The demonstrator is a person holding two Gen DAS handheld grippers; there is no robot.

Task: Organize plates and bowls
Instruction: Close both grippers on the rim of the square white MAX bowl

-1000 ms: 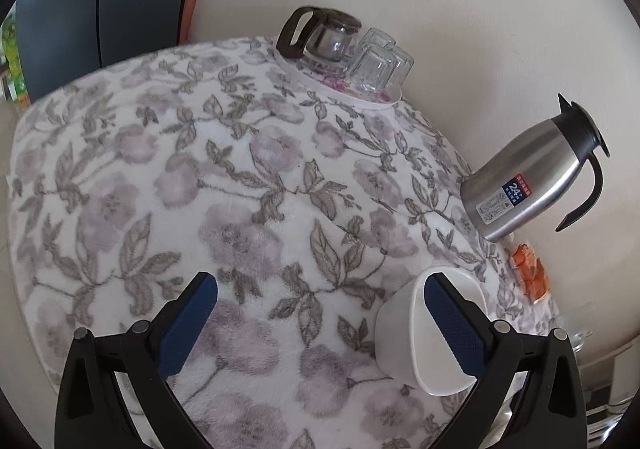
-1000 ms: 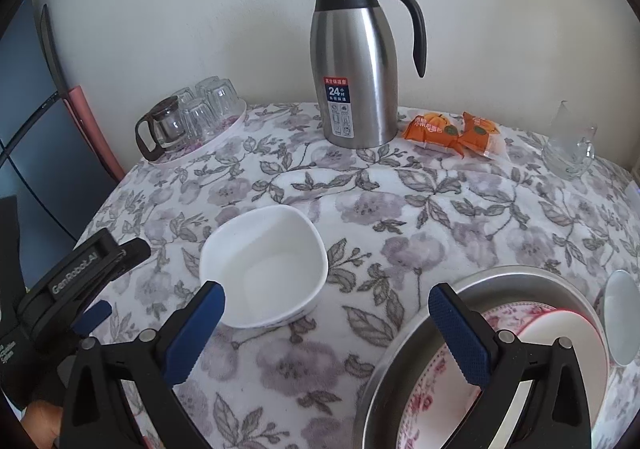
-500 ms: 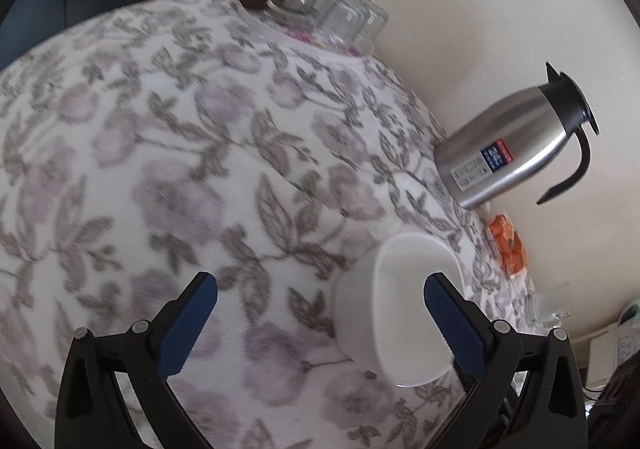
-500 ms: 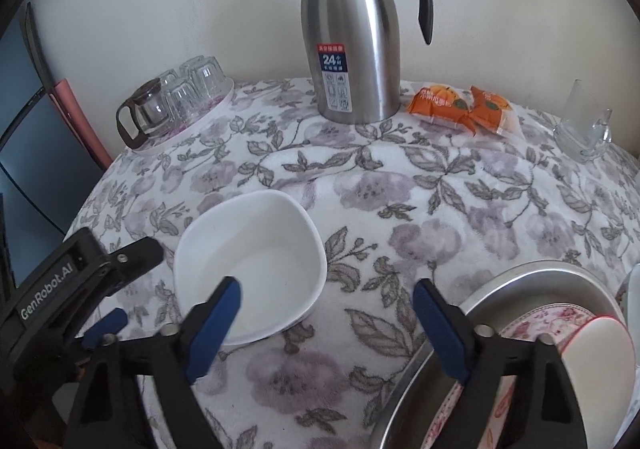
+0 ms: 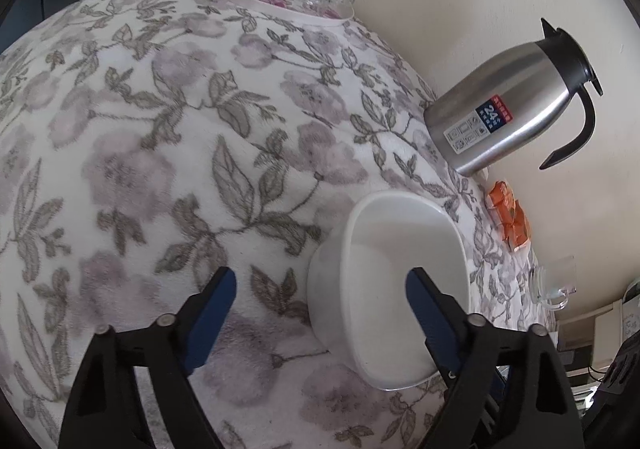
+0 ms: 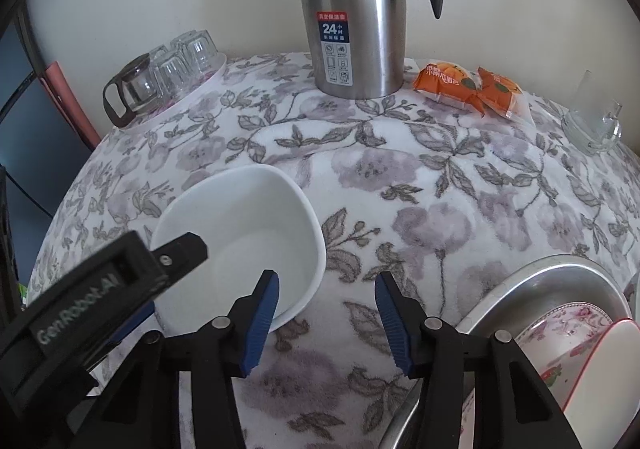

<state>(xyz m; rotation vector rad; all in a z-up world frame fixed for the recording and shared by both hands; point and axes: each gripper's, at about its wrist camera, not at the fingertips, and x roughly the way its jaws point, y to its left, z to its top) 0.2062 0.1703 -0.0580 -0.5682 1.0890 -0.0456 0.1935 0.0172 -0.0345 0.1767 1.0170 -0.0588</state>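
A white squarish bowl stands on the flowered tablecloth. My left gripper straddles its near wall, one pad inside and one outside. The jaws are closing and the outer pad is still clear of the wall. In the right wrist view the same bowl sits at lower left. My right gripper straddles its right rim and is closing too, with its right pad off the bowl. One of the left gripper's fingers reaches into the bowl from the left.
A metal basin at lower right holds a flowered plate and a red-rimmed dish. At the back stand a steel jug, a tray of glasses with a glass teapot, orange snack packets and a glass pitcher.
Both grippers have come down closer to the white bowl and their jaws have narrowed. The left gripper's right finger now sits inside the bowl.
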